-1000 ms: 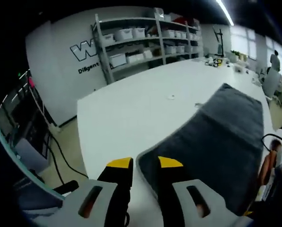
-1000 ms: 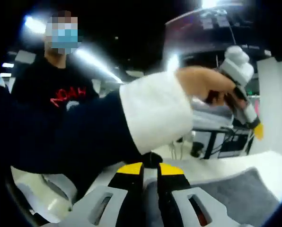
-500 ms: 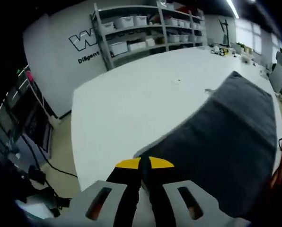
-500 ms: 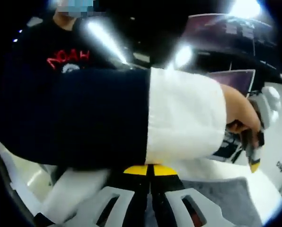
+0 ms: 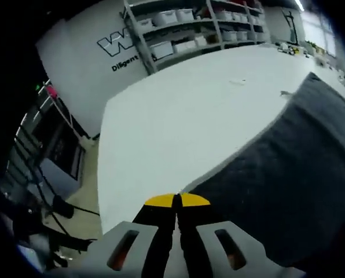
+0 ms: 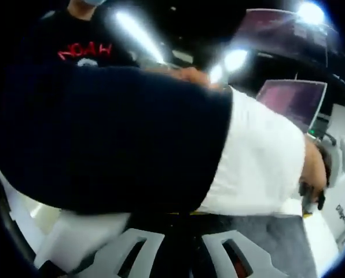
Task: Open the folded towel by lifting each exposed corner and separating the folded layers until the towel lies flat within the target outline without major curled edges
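The left gripper has its yellow-tipped jaws pressed together on the near corner of the towel, pinching the cloth at its edge. The towel is dark grey with a fine nap and lies on the white table. Seen from the left gripper view, its long axis runs from the pinched corner away toward the upper right, and its left edge makes a straight diagonal line across the tabletop. The far end narrows to a corner near the upper right (the right side of the cloth runs out of the frame). Beyond the table stand grey shelves with pale bins, against a wall with dark lettering.

In the right gripper view, a person's arm crosses just above the jaws: a dark sleeve ending in a white cuff. It covers the tips of the right gripper, so I cannot tell whether those jaws are apart or together. A strip of grey towel shows below the cuff at lower right. The hand past the cuff is blurred, and what it grips is hard to make out.
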{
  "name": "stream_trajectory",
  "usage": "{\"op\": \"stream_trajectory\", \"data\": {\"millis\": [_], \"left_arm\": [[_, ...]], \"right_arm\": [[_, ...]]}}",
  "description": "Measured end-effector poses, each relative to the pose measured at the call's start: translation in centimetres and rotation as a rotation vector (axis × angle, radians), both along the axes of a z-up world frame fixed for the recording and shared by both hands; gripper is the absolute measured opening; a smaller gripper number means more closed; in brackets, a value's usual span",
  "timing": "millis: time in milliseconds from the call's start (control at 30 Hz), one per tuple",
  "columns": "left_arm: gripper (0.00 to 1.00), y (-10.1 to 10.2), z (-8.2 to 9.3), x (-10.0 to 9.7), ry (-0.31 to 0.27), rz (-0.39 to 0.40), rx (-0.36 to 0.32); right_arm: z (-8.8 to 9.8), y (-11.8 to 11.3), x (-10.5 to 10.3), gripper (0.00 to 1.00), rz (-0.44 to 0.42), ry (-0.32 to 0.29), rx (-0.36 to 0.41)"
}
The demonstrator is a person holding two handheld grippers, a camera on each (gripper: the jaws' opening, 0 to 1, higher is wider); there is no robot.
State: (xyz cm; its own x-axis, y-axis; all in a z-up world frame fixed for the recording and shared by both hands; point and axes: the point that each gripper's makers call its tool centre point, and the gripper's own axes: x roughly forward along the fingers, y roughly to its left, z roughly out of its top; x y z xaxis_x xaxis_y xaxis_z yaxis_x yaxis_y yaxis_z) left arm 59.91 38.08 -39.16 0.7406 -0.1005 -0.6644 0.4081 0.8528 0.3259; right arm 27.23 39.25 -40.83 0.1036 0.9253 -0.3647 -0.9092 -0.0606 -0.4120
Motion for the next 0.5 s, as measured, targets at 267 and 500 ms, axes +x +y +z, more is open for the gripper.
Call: {"op": "stream_trajectory", "data": {"millis": [267, 500], "left_arm": [[0.01, -0.3, -2.0, -0.7, 0.026, -0.016, 0.028], [0.01, -0.2, -2.1, -0.3, 0.002, -0.002, -0.001]], "right_arm": [[-0.4, 0.0, -0.1, 0.0, 0.008, -0.004, -0.012], [-0.5, 0.2, -0.3, 0.0, -0.004, 0.057, 0.018]]}}
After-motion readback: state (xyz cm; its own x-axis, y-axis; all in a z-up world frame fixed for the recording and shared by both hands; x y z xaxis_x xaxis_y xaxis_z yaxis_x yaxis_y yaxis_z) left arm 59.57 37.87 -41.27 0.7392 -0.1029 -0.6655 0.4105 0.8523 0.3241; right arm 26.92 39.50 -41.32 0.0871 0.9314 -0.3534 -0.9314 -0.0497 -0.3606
